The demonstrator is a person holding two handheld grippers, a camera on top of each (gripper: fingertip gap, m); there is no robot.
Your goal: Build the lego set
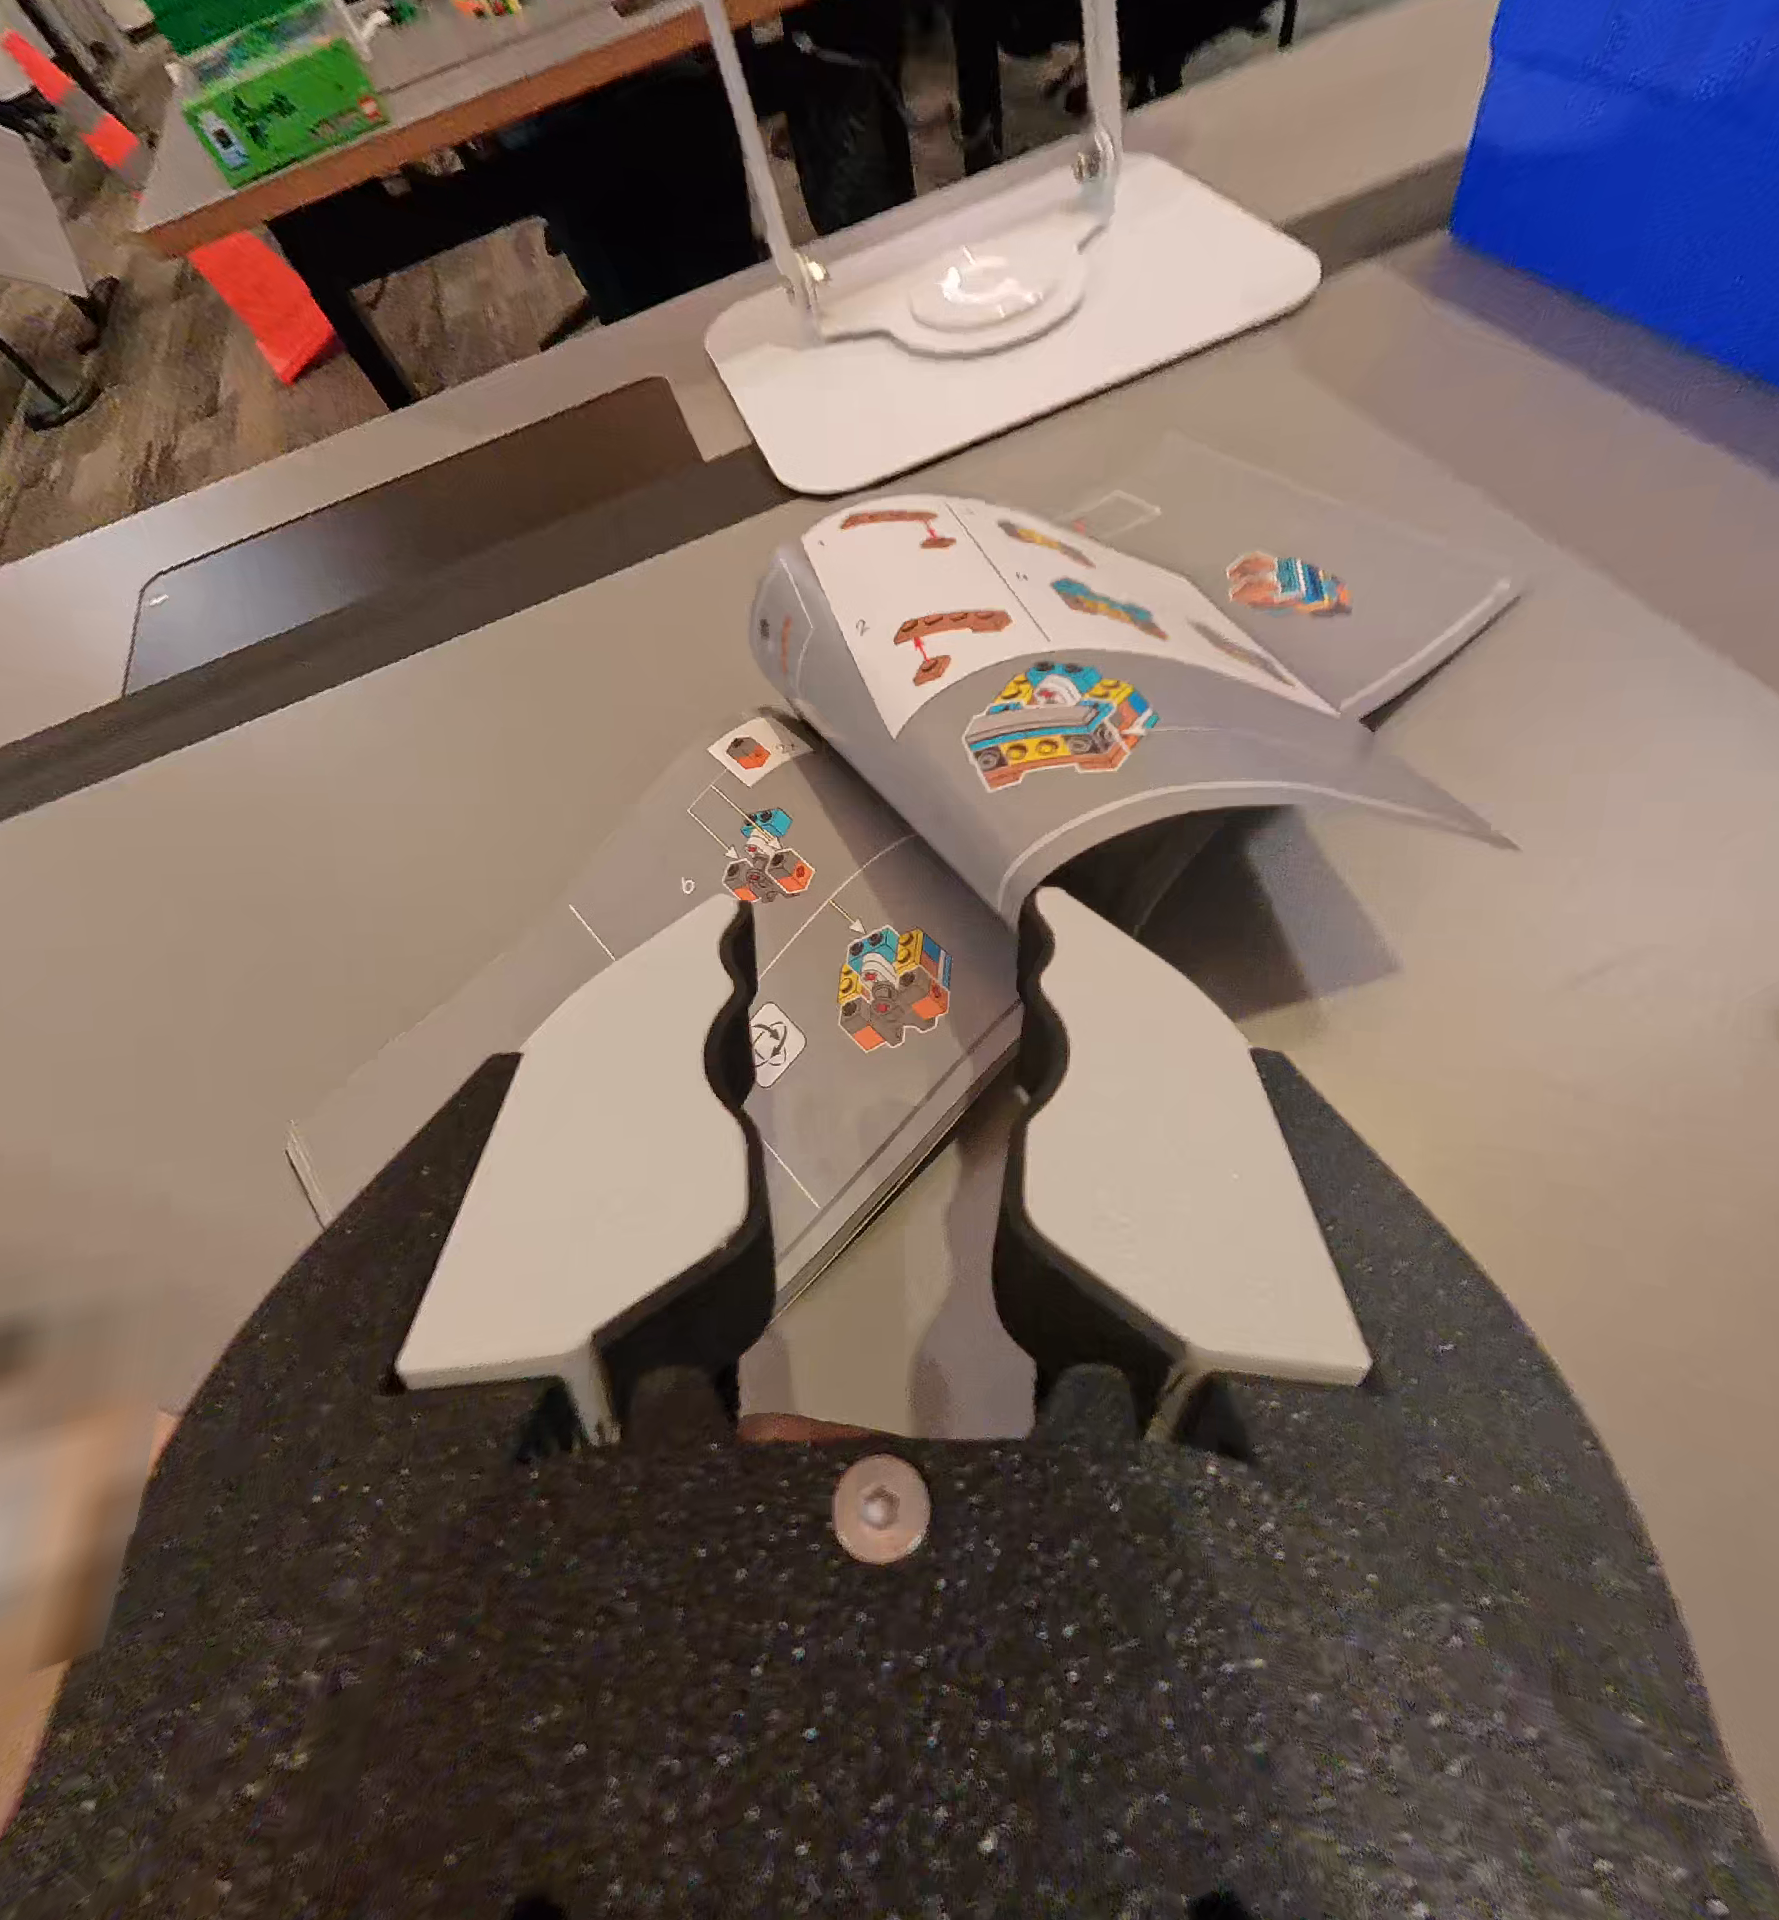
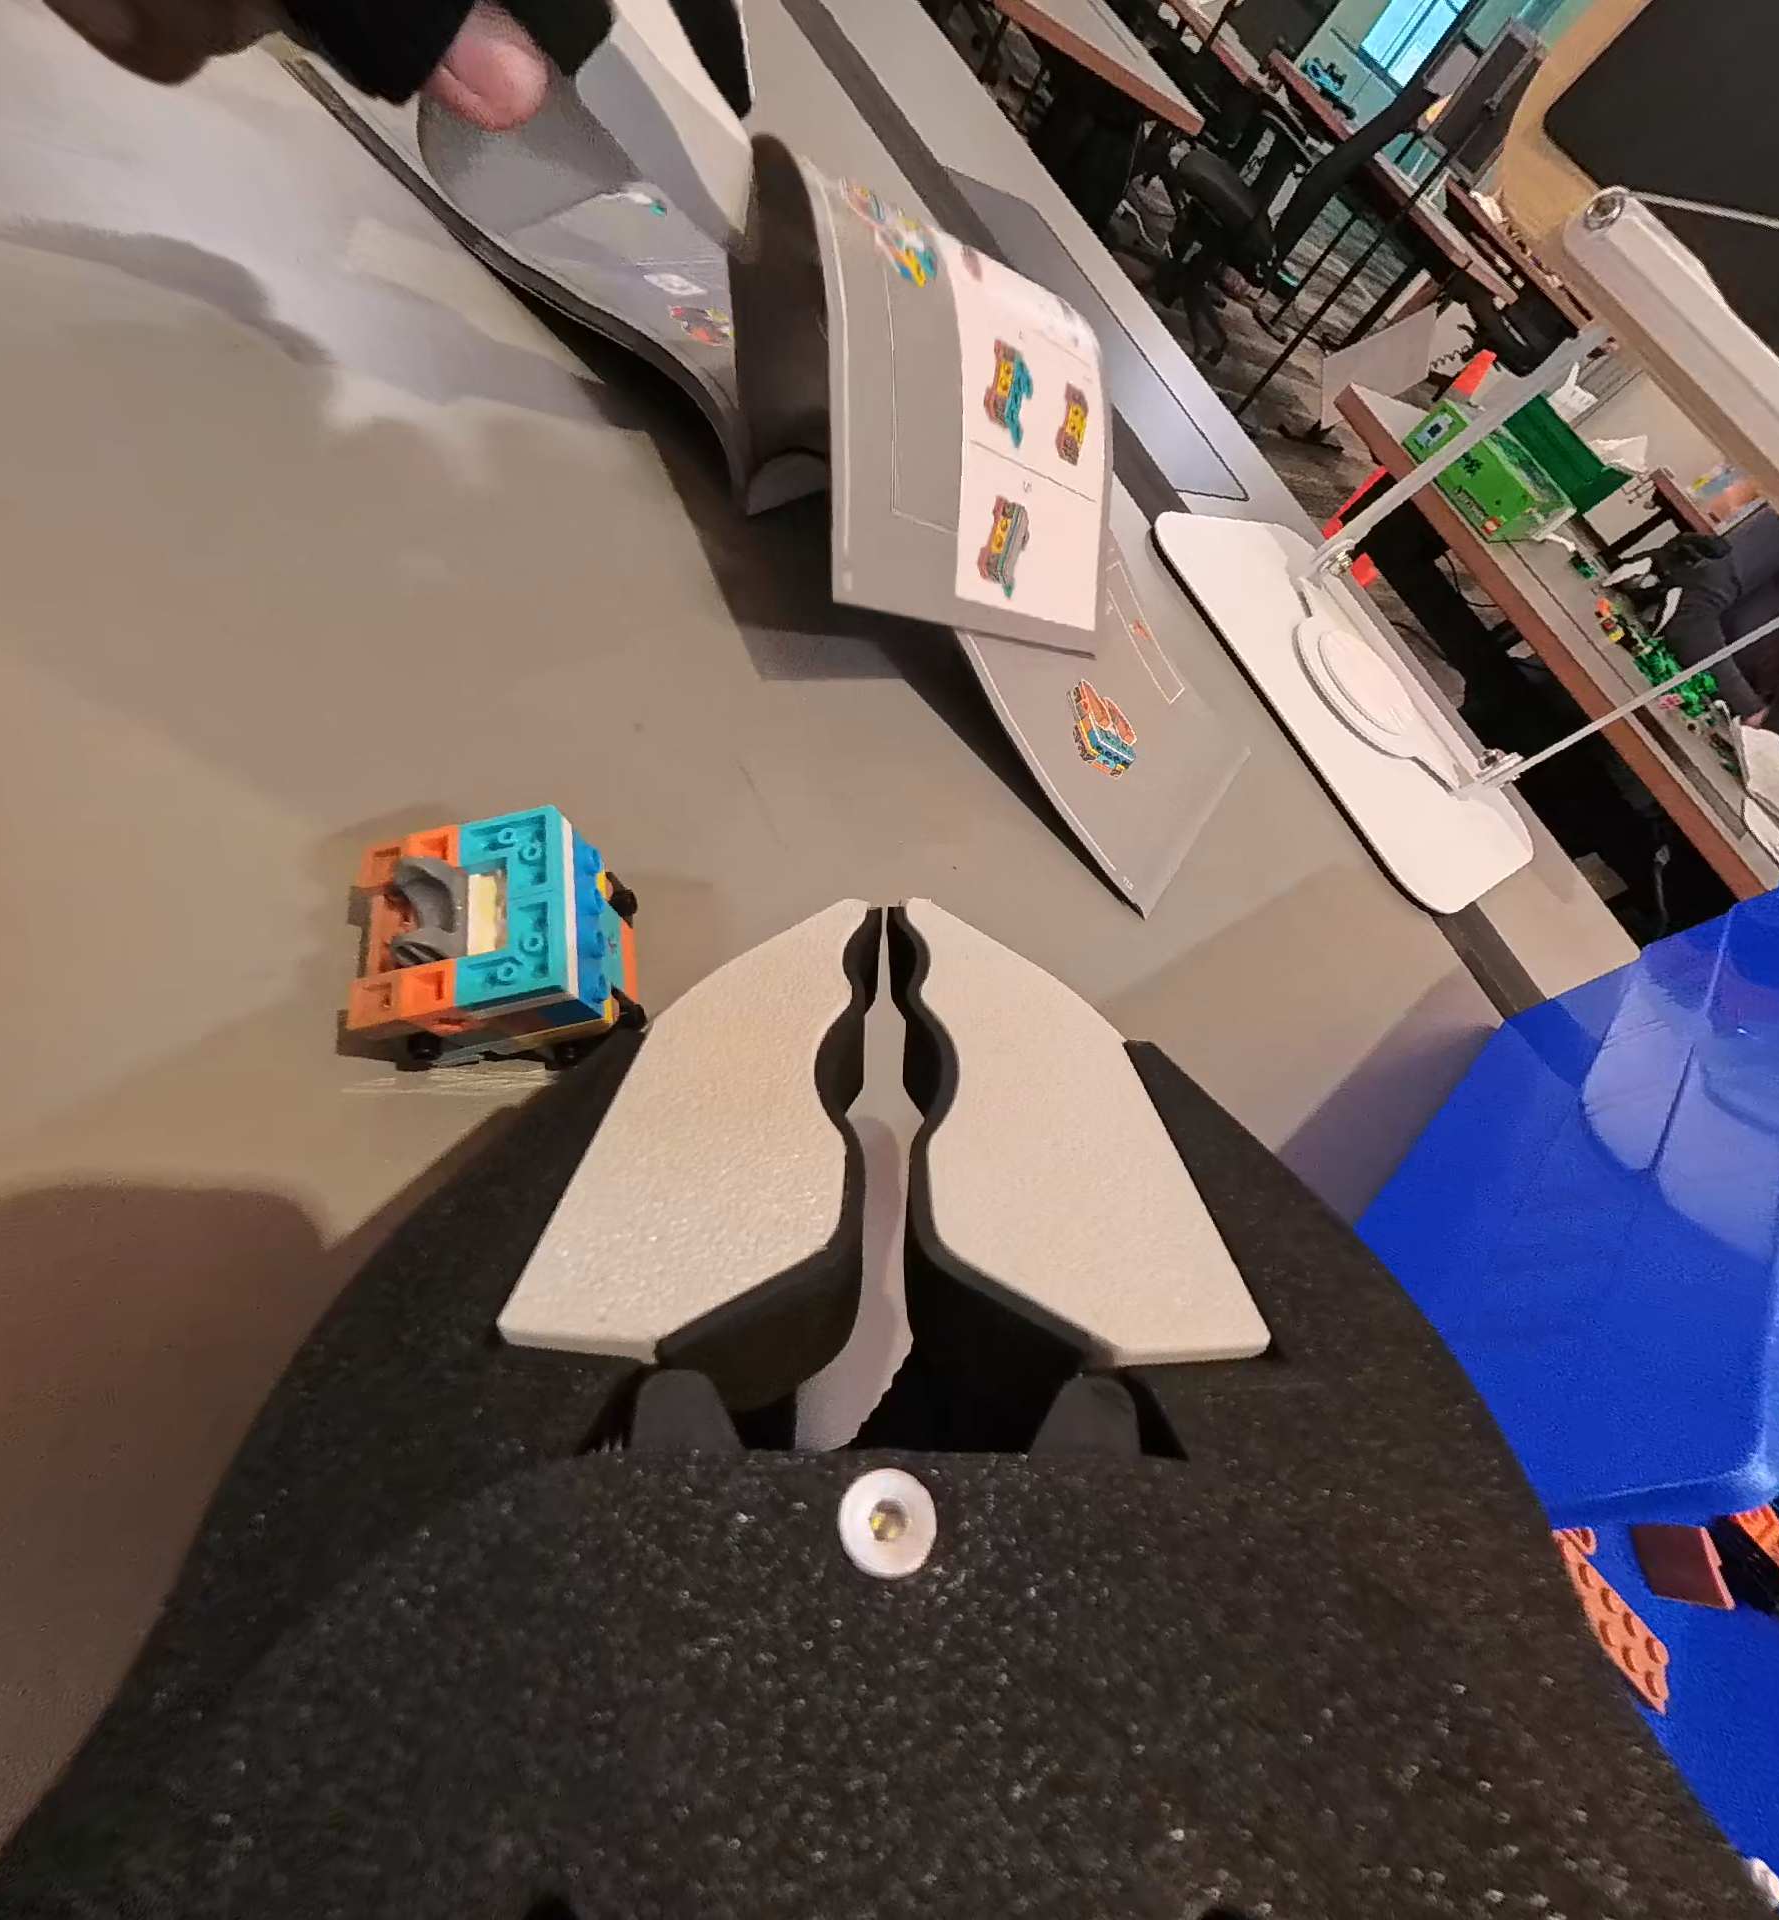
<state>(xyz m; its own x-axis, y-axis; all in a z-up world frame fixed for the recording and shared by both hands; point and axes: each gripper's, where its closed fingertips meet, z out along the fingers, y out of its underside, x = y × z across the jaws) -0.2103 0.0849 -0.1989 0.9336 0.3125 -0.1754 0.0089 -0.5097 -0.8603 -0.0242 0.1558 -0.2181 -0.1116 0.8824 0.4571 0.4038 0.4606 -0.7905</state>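
Observation:
An open instruction booklet lies on the grey table, with one page curling up in the middle. My left gripper is open and hovers over the booklet's near left page, whose corner runs between the fingers. In the right wrist view the booklet lies farther back, and a person's hand touches its far page. A small built lego model in teal, orange and grey stands on the table just left of my right gripper. That gripper is shut and empty.
A blue bin with loose brown and orange bricks stands at the right; it also shows in the left wrist view. A white lamp base sits behind the booklet. A green box is on a far table.

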